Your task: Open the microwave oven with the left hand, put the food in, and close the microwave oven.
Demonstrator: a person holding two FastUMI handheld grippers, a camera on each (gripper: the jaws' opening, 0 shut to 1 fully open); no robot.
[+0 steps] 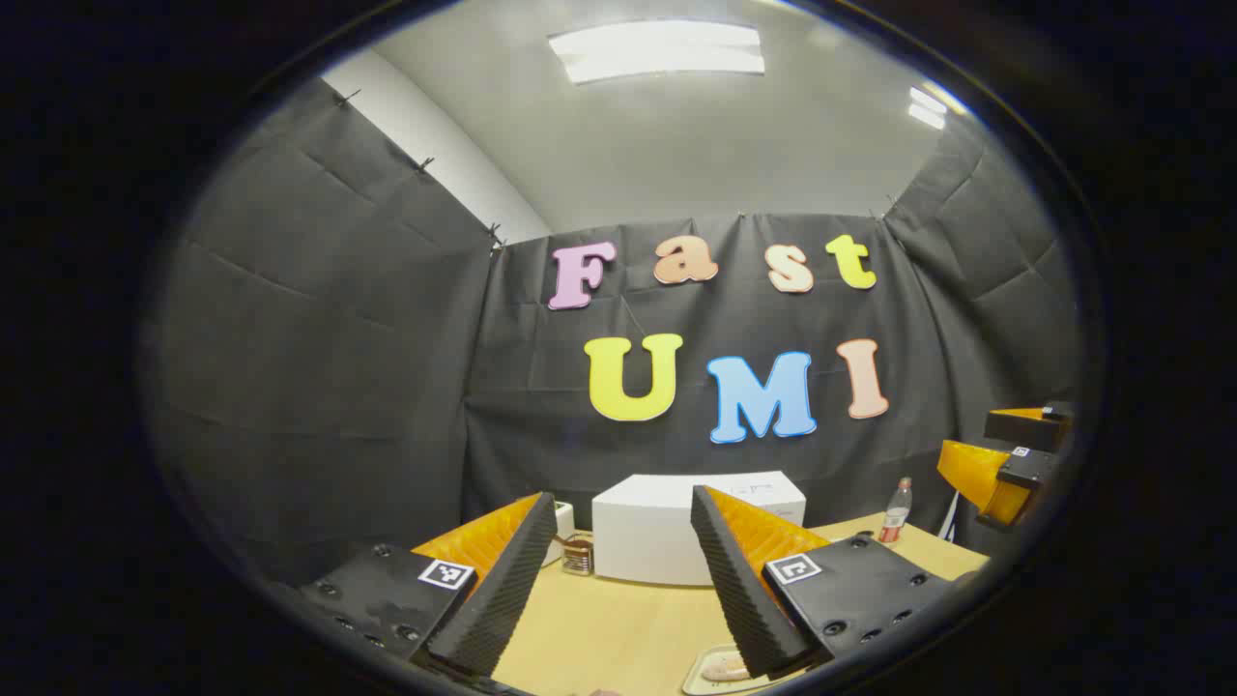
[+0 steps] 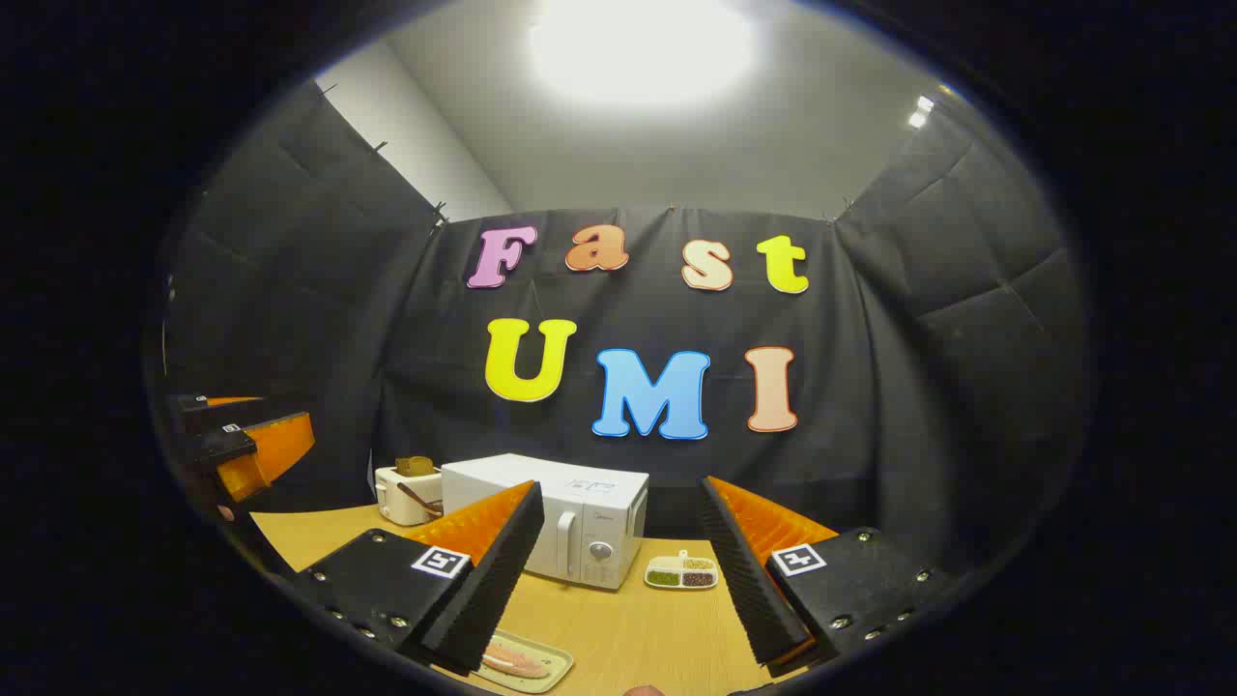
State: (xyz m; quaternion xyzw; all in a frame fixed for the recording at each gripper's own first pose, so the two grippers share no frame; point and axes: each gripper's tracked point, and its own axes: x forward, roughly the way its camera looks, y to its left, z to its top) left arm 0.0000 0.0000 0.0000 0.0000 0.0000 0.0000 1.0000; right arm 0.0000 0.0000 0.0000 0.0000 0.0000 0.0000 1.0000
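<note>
The microwave (image 2: 560, 522) stands shut toward the far edge of the surface (image 2: 638, 628); the food plate (image 2: 522, 661) lies at the near edge. Both the left gripper (image 1: 618, 580) and the right gripper (image 2: 618, 580) hover with jaws apart, holding nothing. The risk I see: the left jaws may slip off the narrow door handle (image 2: 568, 543), or a pull may drag the whole microwave into the divided dish (image 2: 681, 572) beside it.

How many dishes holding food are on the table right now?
2. A divided dish of grains or beans sits right of the microwave. A tray of food lies on the near table edge, partly behind the right gripper. Others may be hidden.
</note>
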